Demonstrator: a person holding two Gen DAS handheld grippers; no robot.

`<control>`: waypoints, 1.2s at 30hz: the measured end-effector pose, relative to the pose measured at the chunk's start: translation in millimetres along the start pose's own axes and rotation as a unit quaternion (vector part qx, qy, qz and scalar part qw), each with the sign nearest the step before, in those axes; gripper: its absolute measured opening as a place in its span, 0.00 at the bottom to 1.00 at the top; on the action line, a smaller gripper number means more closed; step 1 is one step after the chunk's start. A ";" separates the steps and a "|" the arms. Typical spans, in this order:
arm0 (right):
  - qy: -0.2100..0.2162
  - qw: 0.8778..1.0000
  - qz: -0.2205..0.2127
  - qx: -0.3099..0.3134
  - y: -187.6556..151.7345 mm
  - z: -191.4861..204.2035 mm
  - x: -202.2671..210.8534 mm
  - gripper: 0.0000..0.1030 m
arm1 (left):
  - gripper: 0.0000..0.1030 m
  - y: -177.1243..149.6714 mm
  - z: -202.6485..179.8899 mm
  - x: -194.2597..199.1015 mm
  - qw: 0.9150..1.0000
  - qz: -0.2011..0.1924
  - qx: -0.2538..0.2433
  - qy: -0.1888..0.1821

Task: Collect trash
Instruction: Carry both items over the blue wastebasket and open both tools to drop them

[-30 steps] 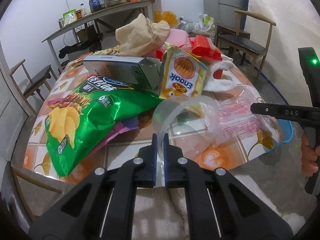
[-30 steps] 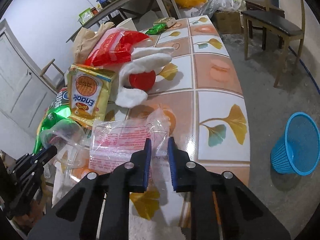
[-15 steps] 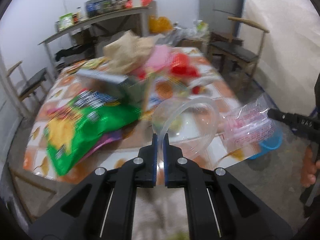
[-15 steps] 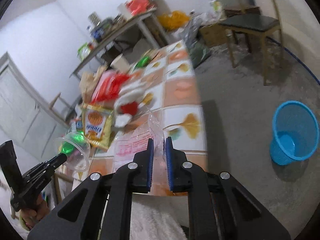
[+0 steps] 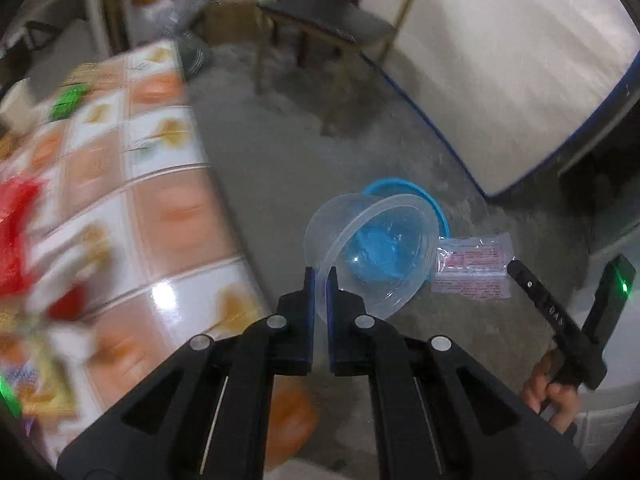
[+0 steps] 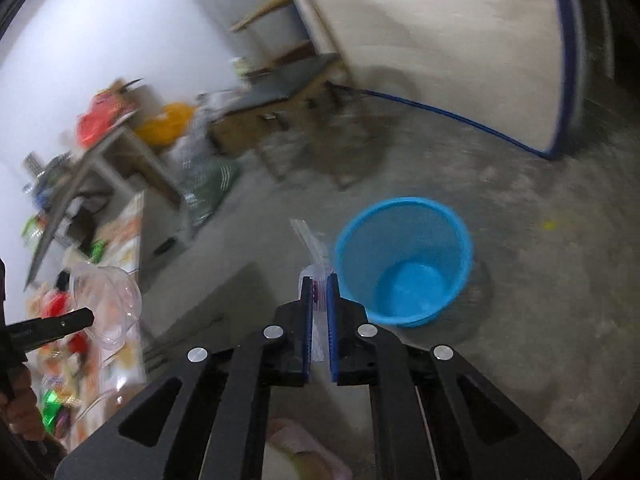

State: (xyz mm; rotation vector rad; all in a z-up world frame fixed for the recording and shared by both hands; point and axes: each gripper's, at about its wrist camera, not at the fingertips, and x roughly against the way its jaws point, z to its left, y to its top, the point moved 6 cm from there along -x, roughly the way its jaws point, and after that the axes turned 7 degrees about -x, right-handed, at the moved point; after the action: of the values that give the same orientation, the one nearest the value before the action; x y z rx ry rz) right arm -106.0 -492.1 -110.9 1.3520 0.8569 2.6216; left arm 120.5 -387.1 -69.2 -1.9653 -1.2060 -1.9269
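1. Clear plastic is what both claws carry. At far left the tiled counter (image 5: 160, 216) lies blurred, with red and green wrappers on it that are not yet collected.

2. The left claw (image 5: 321, 280) is pinched narrow on the rim of the clear plastic cup (image 5: 372, 248), which hangs in the air with its mouth turned toward the camera. Seen through it is the blue bin (image 5: 404, 192), which stands on the concrete floor well apart from the counter.

3. To drop the cup well, I judge the left claw should come over the middle of the bin's opening before letting go. A cup this light, held only by its rim, could tip and bounce off the edge.

4. To the right, the clear printed packet (image 5: 474, 266) hangs from the right claw (image 6: 320, 286), whose jaws close on it with the film pinched between the blue pads. In the right wrist view the packet stands edge-on just left of the bin (image 6: 404, 260), not yet above it.

5. The 2 claws look close together, so releasing 1 at a time seems wiser.

6. The bin looks empty inside and is wide-mouthed, so aim matters more than height. Thin film may cling to the pads, so opening wide is sensible.
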 end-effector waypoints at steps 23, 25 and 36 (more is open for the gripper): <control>-0.059 0.987 0.023 -0.150 5.1 -116.1 -33.8 0.72 | 0.81 62.9 -63.8 -116.5 0.996 0.023 -0.080 0.008; -0.072 0.989 0.017 -0.127 2.4 -111.2 -18.9 0.75 | 0.81 58.6 -54.3 -86.7 0.995 0.001 -0.100 0.004; -0.199 0.970 -0.105 0.092 -1.9 -4.1 60.3 0.94 | 0.89 -41.8 45.4 86.7 0.996 -0.074 -0.038 -0.026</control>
State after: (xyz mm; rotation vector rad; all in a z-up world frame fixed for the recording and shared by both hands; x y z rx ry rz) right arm -146.3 -473.9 -69.7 1.6482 1.1214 2.0558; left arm 118.3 -294.0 -17.5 -2.0280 -1.3473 -2.0315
